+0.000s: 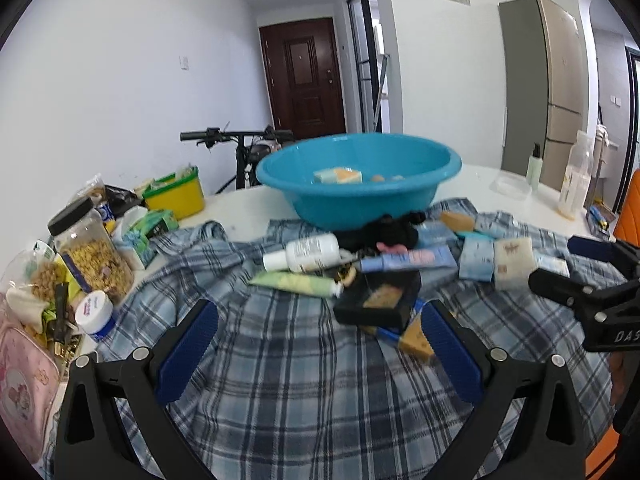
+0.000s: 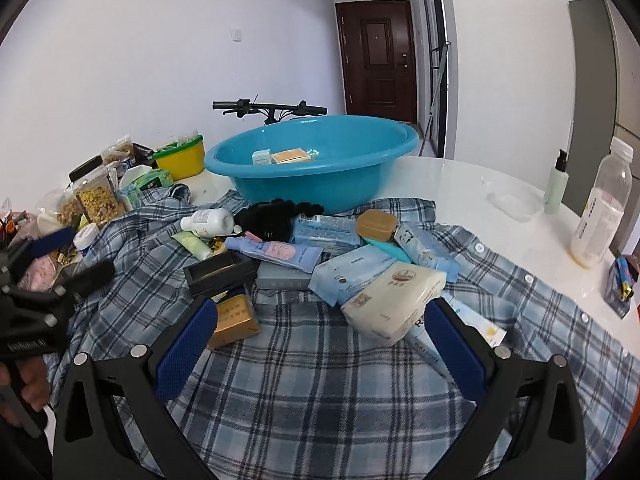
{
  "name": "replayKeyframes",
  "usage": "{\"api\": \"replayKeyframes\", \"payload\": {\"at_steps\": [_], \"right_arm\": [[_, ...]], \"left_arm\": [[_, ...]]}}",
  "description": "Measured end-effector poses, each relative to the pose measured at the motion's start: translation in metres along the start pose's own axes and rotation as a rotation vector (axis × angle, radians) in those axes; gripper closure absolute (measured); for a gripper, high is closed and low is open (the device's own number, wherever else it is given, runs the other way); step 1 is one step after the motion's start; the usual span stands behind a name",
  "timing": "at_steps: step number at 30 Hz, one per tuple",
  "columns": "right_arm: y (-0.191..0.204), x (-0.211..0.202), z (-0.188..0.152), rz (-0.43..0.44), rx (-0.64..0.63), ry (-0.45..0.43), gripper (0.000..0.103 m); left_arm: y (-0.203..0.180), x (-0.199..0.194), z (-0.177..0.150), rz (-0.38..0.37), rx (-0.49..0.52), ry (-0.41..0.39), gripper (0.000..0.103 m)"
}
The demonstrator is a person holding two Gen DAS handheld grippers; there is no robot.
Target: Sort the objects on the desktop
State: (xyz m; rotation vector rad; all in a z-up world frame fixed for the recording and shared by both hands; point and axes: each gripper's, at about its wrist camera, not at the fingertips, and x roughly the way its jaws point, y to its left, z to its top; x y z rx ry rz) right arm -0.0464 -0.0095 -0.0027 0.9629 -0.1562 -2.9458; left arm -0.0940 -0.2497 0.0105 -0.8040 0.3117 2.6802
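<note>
Both grippers hover over the plaid shirt (image 2: 320, 380), the left gripper (image 1: 320, 340) spread wide and holding nothing, the right gripper (image 2: 320, 340) just as wide and bare. The clutter sits heaped mid-cloth: a black box (image 1: 378, 298), a white bottle (image 1: 308, 254), a cream packet (image 2: 394, 302). Behind it the blue basin (image 2: 312, 160) holds 2 small boxes.

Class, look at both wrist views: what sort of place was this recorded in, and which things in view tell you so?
Most likely a lived-in flat, not a lab: a wooden entrance door at the end of a hallway, a bicycle parked against the wall, and a fridge beside the cluttered white table.
</note>
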Motion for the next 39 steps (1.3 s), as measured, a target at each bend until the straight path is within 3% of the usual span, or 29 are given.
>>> {"api": "replayKeyframes", "payload": {"at_steps": [25, 39], "right_arm": [[-0.004, 0.009, -0.013, -0.039, 0.001, 0.024, 0.0], [0.008, 0.015, -0.01, -0.016, -0.036, 0.049, 0.0]], "left_arm": [[0.0, 0.016, -0.012, -0.038, -0.034, 0.032, 0.0], [0.004, 0.018, -0.016, -0.057, -0.047, 0.042, 0.0]]}}
